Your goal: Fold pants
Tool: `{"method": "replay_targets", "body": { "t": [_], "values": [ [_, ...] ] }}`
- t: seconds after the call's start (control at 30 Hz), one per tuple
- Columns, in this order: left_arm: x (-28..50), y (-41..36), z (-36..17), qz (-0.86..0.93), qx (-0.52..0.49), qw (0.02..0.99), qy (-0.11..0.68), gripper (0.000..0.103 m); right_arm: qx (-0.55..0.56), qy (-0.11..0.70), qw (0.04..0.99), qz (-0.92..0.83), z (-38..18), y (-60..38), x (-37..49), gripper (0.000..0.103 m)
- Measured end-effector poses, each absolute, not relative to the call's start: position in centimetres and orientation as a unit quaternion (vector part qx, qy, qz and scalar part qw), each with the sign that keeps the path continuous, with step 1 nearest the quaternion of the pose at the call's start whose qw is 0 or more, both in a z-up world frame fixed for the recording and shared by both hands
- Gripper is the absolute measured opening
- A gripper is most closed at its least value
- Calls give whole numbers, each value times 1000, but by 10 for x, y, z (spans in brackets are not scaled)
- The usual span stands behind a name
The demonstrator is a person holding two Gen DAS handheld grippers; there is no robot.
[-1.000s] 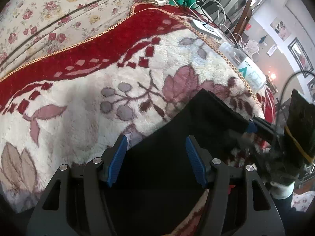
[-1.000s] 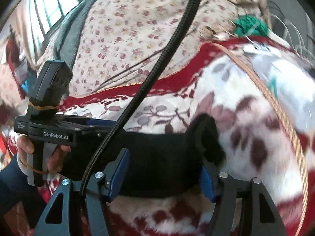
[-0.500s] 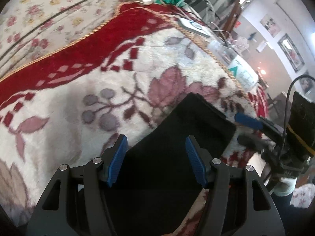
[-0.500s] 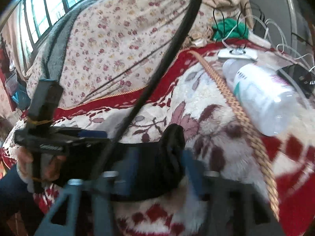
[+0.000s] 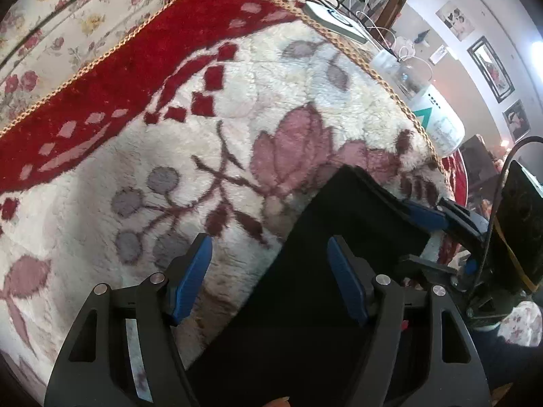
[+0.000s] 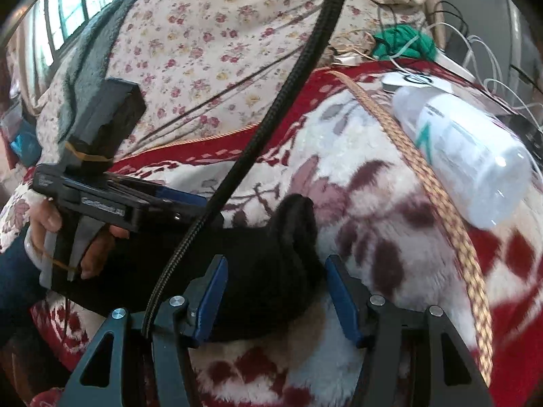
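A: What fills the frame?

B: A plush fleece blanket (image 5: 210, 129), cream with mauve leaves, berries and a red border edged in braided gold cord, spread beside a rose-print sheet (image 6: 203, 40).

A: And the pants?

B: The black pants (image 5: 325, 264), matte and smooth, lie folded into a long slab on the blanket; in the left wrist view the length runs from the near edge up toward the right, ending in a squared corner.

A: The grippers?

B: The left gripper (image 5: 268, 271) has just been opening; its blue pads straddle the fabric's edge without pressing. The right gripper (image 6: 275, 291), open, brackets a raised black fold, having widened, then eased in slightly.

A: Any writing?

B: A clear plastic bottle (image 6: 468, 156) carries a teal-marked label, unreadable.
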State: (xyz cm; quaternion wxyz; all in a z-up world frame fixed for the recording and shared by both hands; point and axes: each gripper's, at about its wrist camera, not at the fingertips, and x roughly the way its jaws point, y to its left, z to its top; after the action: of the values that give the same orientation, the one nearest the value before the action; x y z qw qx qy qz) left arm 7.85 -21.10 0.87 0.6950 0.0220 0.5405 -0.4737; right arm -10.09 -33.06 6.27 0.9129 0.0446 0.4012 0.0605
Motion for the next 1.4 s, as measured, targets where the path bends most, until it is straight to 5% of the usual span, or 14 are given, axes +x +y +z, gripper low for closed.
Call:
{"method": "replay_targets", "body": {
  "t": [0.17, 0.27, 0.77, 1.13, 1.2, 1.33, 1.4],
  "values": [
    [91, -208, 8, -488, 0, 681, 546, 71, 57, 411, 903, 108, 56, -339, -85, 16],
    [94, -209, 6, -506, -6, 668, 546, 71, 76, 395, 904, 149, 60, -344, -96, 14],
    [66, -259, 1, -591, 98, 595, 537, 72, 159, 346, 904, 195, 71, -366, -130, 14],
    [33, -289, -6, -579, 197, 609, 506, 71, 102, 376, 906, 165, 67, -359, -128, 14],
    [30, -290, -6, -579, 201, 611, 501, 66, 69, 392, 908, 134, 69, -352, -128, 16],
    [22, -292, -5, -582, 200, 617, 490, 55, 22, 421, 899, 117, 72, -342, -130, 39],
    [14, -286, 2, -582, 201, 627, 477, 35, 0, 436, 893, 111, 70, -339, -129, 40]
  ]
}}
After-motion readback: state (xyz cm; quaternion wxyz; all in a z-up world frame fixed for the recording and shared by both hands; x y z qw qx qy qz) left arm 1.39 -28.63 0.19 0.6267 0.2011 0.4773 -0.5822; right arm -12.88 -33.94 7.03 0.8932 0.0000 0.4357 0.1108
